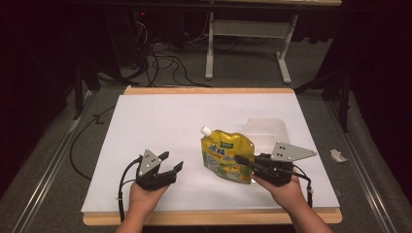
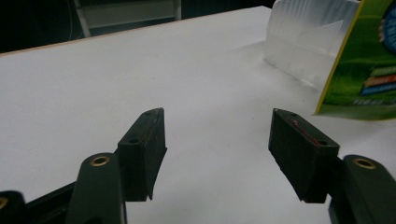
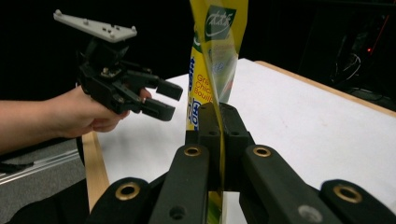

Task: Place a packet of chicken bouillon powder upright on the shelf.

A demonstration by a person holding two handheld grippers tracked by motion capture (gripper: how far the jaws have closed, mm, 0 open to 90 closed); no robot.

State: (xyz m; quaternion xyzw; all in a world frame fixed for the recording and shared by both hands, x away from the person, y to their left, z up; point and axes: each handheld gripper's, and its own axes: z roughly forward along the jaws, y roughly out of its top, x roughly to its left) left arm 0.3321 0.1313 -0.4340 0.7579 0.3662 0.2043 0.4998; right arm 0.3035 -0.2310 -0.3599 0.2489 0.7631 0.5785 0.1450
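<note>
While its edge sits pinched between the pressed-together jaws of the right hand-held gripper [image 1: 248, 164], a yellow spouted pouch [image 1: 224, 153] stands near the middle of the white table [image 1: 160, 121], its white cap pointing up and away from the person. Seen from the right gripper view, the pouch [image 3: 215, 51] rises straight out of the black jaws, the film caught flat between the pads. Just behind the pouch rests a clear plastic tray [image 1: 266, 132], close beside it but not plainly touching. Well to the left of the pouch, the left hand-held gripper [image 1: 171, 163] hangs with its jaws spread wide and nothing between them, above bare table. To carry the pouch cleanly, the grip looks best kept firm on the sealed edge, the lift steady and upright so the soft body does not swing against the tray, with the free gripper ready to steady the lower corner.
</note>
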